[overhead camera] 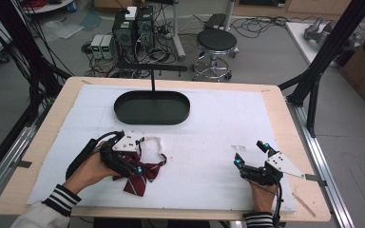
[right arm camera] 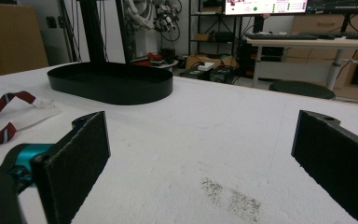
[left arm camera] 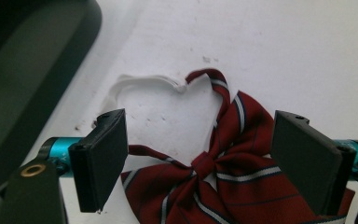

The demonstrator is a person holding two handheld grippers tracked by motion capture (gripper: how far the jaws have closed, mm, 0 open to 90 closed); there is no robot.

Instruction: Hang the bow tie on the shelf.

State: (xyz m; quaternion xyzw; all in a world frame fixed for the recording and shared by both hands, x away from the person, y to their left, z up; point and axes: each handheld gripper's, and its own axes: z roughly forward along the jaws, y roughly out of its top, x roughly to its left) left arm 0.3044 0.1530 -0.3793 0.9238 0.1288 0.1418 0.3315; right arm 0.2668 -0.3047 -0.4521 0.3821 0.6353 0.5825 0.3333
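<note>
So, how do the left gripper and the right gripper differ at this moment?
The left gripper hangs over the striped bow tie, its open jaws either side of the knot without pressing it; the right gripper has bare white table cover between its jaws. In the high view the left gripper sits at the table's left, the right gripper at its right, away from the tie. Both are open and each is held in one hand.

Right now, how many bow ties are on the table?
1. The bow tie lies on the near left of the white table cover, under the left gripper, whose open jaws straddle it. None by the tray or the right gripper.
</note>
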